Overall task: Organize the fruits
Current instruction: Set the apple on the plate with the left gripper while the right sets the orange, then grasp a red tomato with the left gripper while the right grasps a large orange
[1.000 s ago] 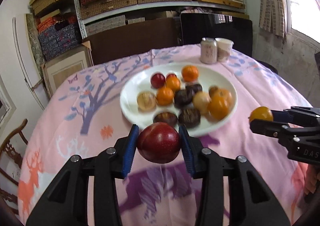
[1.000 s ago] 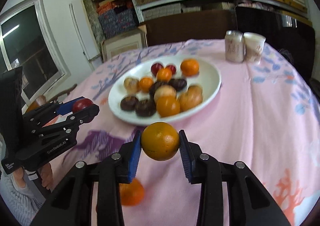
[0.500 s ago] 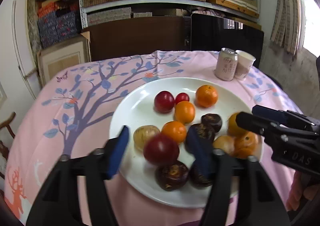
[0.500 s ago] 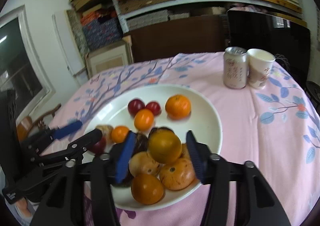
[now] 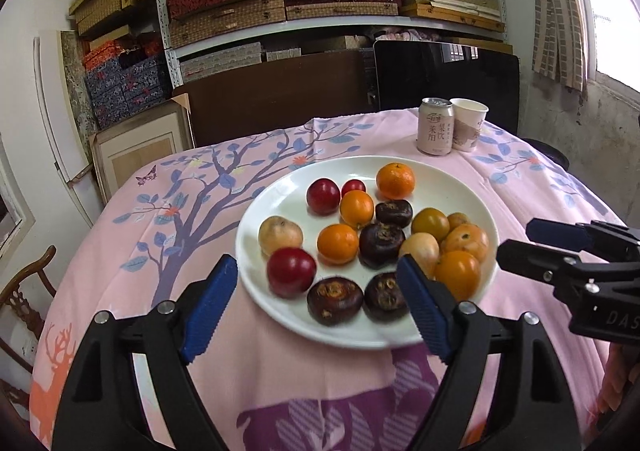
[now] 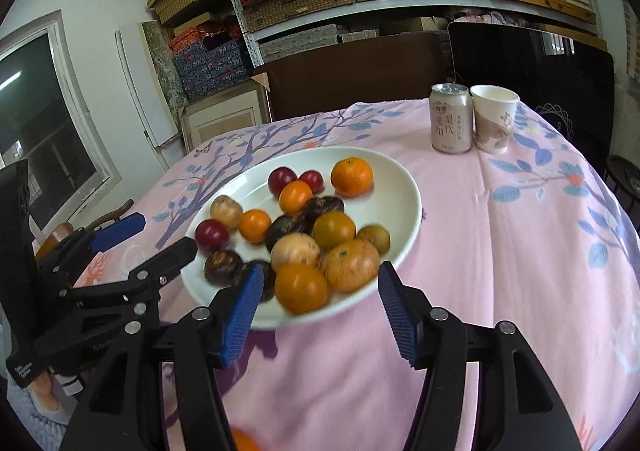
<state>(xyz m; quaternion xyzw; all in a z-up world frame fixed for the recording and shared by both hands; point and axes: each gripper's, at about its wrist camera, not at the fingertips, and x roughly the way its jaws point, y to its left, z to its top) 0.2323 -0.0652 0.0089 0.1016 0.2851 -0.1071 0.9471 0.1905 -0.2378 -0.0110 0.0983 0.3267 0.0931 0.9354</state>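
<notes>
A white plate (image 5: 452, 179) sits mid-table and holds several fruits: oranges, red plums, dark brown fruits and tan ones. It also shows in the right wrist view (image 6: 396, 175). A red plum (image 5: 291, 272) lies at the plate's near left edge, just ahead of my left gripper (image 5: 318, 299), which is open and empty. An olive-orange fruit (image 6: 334, 230) rests on the pile on the plate's near right side. My right gripper (image 6: 320, 307) is open and empty, its jaws either side of an orange (image 6: 301, 288) at the plate's near rim.
A drink can (image 5: 435, 126) and a paper cup (image 5: 469, 124) stand at the table's far right. A loose orange (image 6: 244, 441) lies on the pink cloth below my right gripper. Shelves, a dark chair and boxes stand behind the table.
Both grippers carried fruit over the plate and opened. The plum left the left gripper and the olive-orange fruit left the right; both now rest on the plate. Both grippers have drawn back slightly.
</notes>
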